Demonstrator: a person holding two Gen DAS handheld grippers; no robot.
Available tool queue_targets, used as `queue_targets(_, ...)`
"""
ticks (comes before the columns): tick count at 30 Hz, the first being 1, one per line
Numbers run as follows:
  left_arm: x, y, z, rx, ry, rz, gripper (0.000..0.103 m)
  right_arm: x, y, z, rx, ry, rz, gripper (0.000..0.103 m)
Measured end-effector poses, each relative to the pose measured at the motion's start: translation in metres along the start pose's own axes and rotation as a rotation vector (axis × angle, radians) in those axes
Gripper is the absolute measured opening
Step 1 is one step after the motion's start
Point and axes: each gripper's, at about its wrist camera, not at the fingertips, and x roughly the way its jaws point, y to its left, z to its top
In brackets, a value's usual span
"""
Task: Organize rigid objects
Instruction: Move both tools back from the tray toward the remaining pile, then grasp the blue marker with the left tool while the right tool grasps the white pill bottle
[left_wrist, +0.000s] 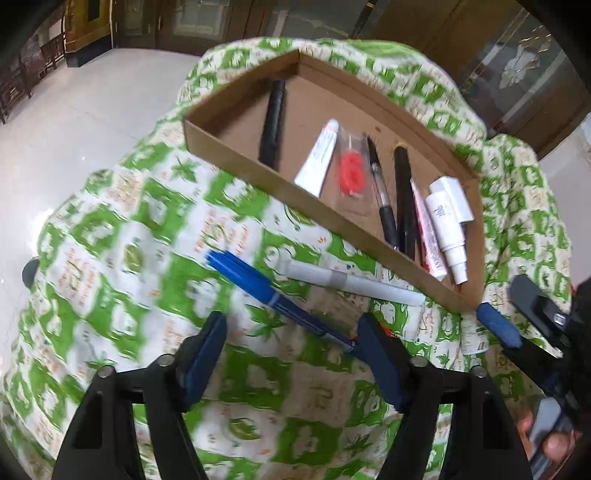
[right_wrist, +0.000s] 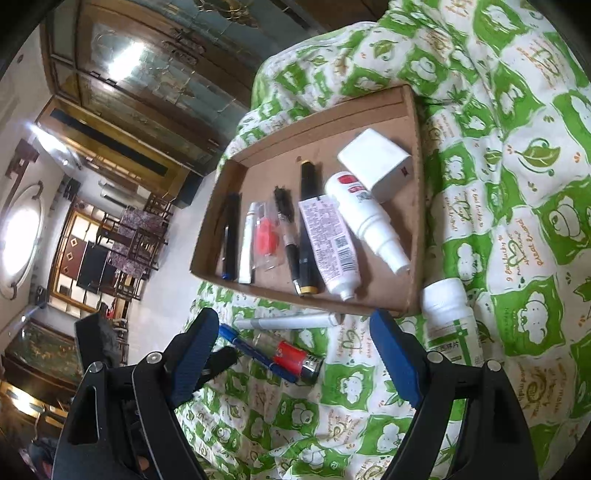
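Observation:
A shallow cardboard tray (left_wrist: 236, 157) (right_wrist: 332, 122) lies on the green-and-white cloth. It holds a black marker (left_wrist: 271, 125), a white tube (left_wrist: 317, 158), a red piece in a clear packet (left_wrist: 351, 168), two dark pens, a pink-printed tube (right_wrist: 328, 243), a white spray bottle (right_wrist: 369, 218) and a white box (right_wrist: 376, 158). In front of the tray lie a grey marker (left_wrist: 351, 282) (right_wrist: 288, 320), a blue pen (left_wrist: 266, 286) (right_wrist: 255, 350), a red lighter (right_wrist: 295, 360) and a white pill bottle (right_wrist: 447, 317). My left gripper (left_wrist: 291, 343) is open over the blue pen's end. My right gripper (right_wrist: 295, 350) is open above the lighter.
The cloth covers a rounded, bumpy surface that drops away at the left to a pale tiled floor (left_wrist: 74, 122). Wooden cabinets with glass doors (right_wrist: 147, 74) stand behind. In the left wrist view the right gripper's blue finger (left_wrist: 498, 326) sits by the tray's near corner.

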Motion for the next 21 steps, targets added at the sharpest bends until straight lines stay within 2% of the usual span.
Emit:
queue_targets(1, 0.006, -0.002, 0.000, -0.008, 0.020, 0.015, 0.062, -0.003, 0.002, -0.001, -0.004, -0.004, 0.009, 0.083)
queue_targets(2, 0.014, -0.002, 0.000, -0.026, 0.045, 0.037, 0.059, -0.006, 0.003, -0.001, -0.003, -0.011, 0.020, 0.083)
queue_targets(6, 0.017, -0.004, 0.003, -0.057, 0.041, 0.057, 0.059, -0.023, -0.006, 0.006, 0.025, -0.053, 0.054, 0.083)
queue_targets(10, 0.011, 0.007, 0.007, -0.077, 0.036, 0.063, 0.040, -0.039, -0.022, 0.014, 0.082, -0.082, 0.088, 0.083)
queue_targets(13, 0.010, 0.024, 0.010, -0.099, 0.041, 0.036, 0.034, -0.051, -0.032, 0.017, 0.107, -0.092, 0.111, 0.083)
queue_targets(15, 0.009, 0.031, 0.011, -0.120, 0.043, 0.016, 0.033, -0.055, -0.033, 0.017, 0.094, -0.081, 0.053, 0.083)
queue_targets(18, 0.009, 0.032, 0.011, -0.095, 0.038, 0.033, 0.033, -0.052, -0.021, 0.013, -0.003, -0.043, -0.139, 0.083)
queue_targets(20, 0.011, 0.027, 0.012, -0.075, 0.033, 0.053, 0.033, -0.040, -0.013, 0.008, -0.066, 0.008, -0.226, 0.075)
queue_targets(21, 0.011, 0.026, 0.012, -0.071, 0.033, 0.059, 0.033, -0.032, -0.011, 0.007, -0.084, 0.034, -0.262, 0.063)
